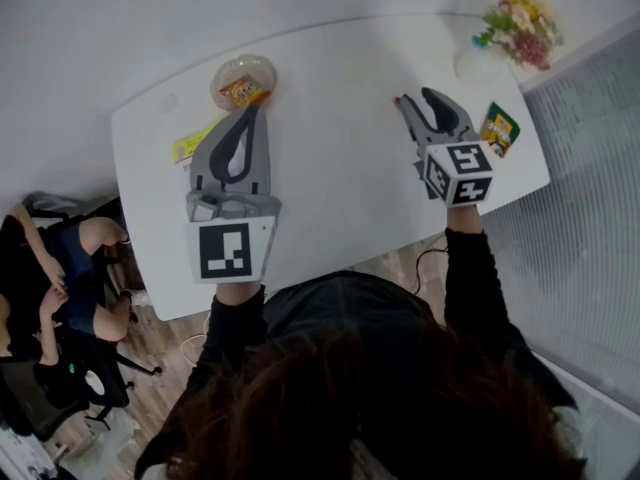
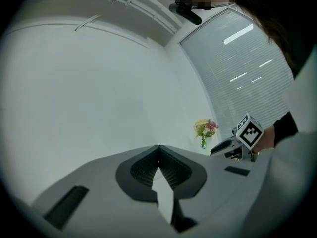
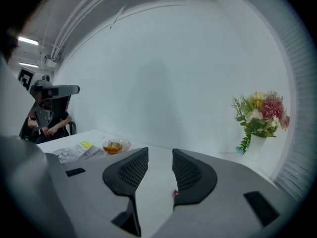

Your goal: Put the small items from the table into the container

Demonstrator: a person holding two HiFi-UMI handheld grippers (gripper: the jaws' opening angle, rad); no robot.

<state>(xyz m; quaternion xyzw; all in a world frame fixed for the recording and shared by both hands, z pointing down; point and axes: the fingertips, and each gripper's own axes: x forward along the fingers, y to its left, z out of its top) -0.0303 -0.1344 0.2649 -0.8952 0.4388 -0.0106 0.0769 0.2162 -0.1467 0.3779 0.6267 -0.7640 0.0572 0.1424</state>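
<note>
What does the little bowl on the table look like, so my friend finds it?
Start at the white table and go to its far left corner, the end away from the flowers. A small round clear bowl sits there with a red-and-yellow packet inside. It is the only round, see-through thing; the yellow packet beside it lies flat on the table.

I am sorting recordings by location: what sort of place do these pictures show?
Probably an office or meeting room. A white rounded table stands by a window with grey slatted blinds, a white vase of flowers sits on it, and a person sits on a black wheeled chair nearby.
</note>
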